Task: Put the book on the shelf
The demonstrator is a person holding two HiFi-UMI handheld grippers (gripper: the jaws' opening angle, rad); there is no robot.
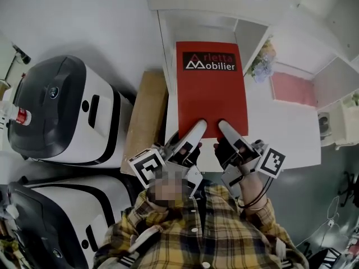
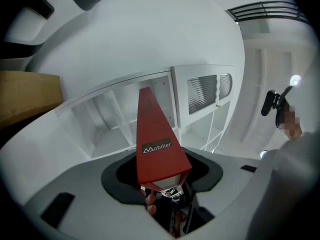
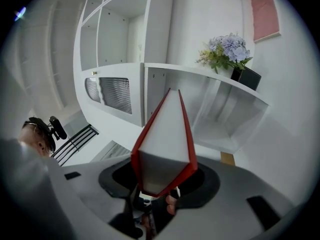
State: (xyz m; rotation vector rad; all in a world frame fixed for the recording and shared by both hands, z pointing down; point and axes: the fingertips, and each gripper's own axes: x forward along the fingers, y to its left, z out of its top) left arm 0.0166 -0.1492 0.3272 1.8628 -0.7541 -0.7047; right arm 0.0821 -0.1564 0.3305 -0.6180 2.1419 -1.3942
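Head view: left claw [image 1: 196, 130], right claw [image 1: 225, 128] clamp book [image 1: 211, 88].

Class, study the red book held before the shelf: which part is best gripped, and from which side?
Grip the book by its near short edge, from the person's side, as the left gripper and right gripper do, side by side. It is thin and flat, so jaws close across both covers, and the far end is free to enter the shelf.

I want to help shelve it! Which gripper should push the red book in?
Probably the right gripper: like the left gripper it clamps the book, but an open shelf compartment lies straight ahead of it.
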